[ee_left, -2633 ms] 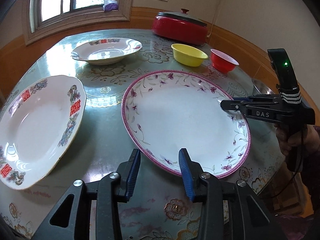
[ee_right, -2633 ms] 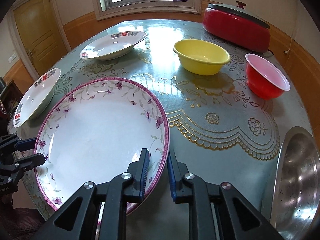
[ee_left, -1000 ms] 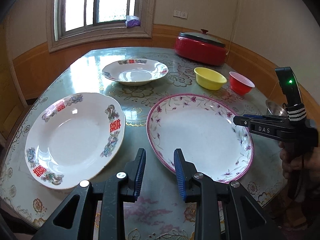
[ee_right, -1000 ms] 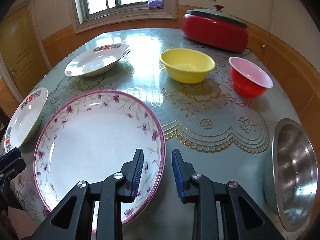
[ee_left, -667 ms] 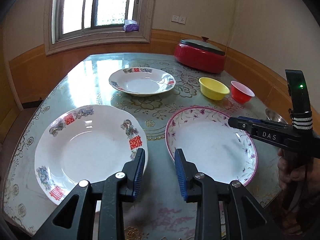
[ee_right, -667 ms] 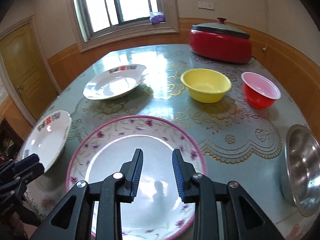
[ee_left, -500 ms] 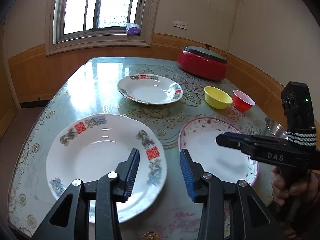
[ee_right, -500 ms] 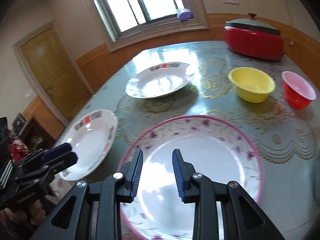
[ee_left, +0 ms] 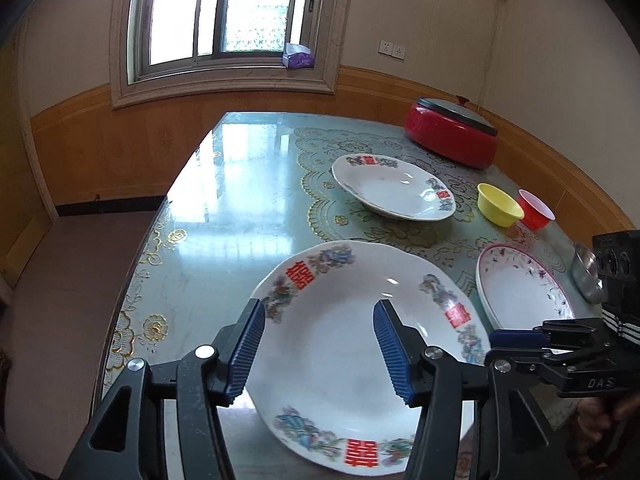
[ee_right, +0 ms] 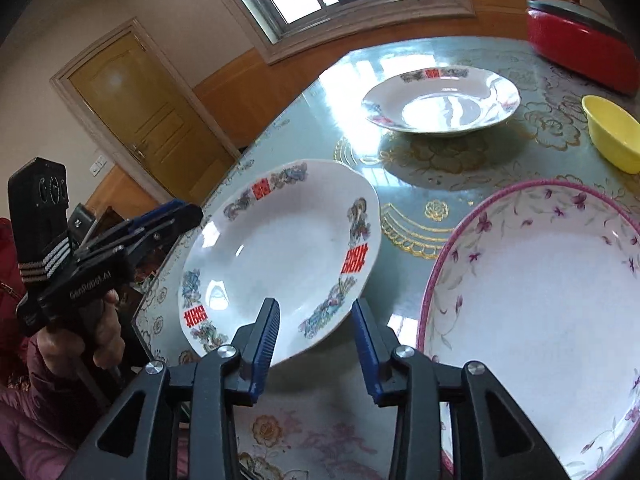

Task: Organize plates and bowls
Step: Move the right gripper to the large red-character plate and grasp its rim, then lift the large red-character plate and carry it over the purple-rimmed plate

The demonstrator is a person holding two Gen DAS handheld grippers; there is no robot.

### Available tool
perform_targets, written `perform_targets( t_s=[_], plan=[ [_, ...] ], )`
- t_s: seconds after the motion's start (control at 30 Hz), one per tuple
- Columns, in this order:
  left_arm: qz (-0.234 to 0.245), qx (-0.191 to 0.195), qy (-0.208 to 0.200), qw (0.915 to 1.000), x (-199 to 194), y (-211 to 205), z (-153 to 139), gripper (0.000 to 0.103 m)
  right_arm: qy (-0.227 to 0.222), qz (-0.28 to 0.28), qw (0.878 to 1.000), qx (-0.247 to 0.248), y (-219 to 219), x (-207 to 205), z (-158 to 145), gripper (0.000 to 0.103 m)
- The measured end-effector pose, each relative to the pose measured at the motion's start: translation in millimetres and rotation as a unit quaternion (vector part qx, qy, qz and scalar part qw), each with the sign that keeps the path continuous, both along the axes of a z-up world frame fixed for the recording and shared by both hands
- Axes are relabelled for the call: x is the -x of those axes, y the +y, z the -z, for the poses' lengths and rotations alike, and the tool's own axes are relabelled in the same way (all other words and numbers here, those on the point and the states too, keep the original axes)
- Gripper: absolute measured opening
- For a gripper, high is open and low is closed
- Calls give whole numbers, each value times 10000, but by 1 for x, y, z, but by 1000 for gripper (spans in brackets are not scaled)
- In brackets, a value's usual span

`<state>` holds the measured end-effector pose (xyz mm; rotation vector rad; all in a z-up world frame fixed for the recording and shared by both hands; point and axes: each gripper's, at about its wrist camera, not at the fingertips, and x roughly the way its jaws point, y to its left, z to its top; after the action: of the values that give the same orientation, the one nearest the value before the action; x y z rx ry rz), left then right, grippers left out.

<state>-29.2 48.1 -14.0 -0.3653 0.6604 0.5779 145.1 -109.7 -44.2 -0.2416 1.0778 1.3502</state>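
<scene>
White red-lettered plate now centred under left gripper, jaws opening wider than before, right gripper opening, both empty.

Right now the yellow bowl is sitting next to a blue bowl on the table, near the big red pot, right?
Not quite. The bowl beside the yellow bowl is red, not blue. The left wrist view shows the two side by side on the table, near the big red pot.
</scene>
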Motion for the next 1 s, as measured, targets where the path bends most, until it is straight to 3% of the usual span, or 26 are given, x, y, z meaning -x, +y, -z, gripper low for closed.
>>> perform_targets(
  t_s=[0.23, 0.43, 0.47, 0.5, 0.6, 0.73, 0.93, 1.0],
  plan=[
    [275, 357, 75, 9990, 5, 46, 26, 60, 66, 264, 9996, 103, 2, 9, 14, 38],
    [755, 717, 34, 9946, -6, 59, 43, 58, -54, 528, 9986, 77, 24, 15, 21, 40],
    [823, 761, 46, 9937, -9, 59, 46, 55, -59, 545, 9985, 80, 27, 16, 23, 40],
    [911, 809, 81, 9925, -12, 58, 48, 44, -85, 535, 9985, 95, 31, 18, 26, 40],
    [915, 539, 244, 9940, -16, 53, 51, 41, -519, 507, 9973, 116, 38, 28, 26, 40],
    [980, 582, 203, 9933, -15, 57, 53, 39, -764, 568, 9954, 72, 40, 30, 28, 33],
    [860, 639, 314, 9937, -24, 58, 60, 40, -819, 565, 9950, 26, 45, 31, 27, 36],
    [815, 668, 205, 9942, -19, 57, 57, 32, -892, 673, 9937, 51, 44, 29, 25, 36]
  ],
)
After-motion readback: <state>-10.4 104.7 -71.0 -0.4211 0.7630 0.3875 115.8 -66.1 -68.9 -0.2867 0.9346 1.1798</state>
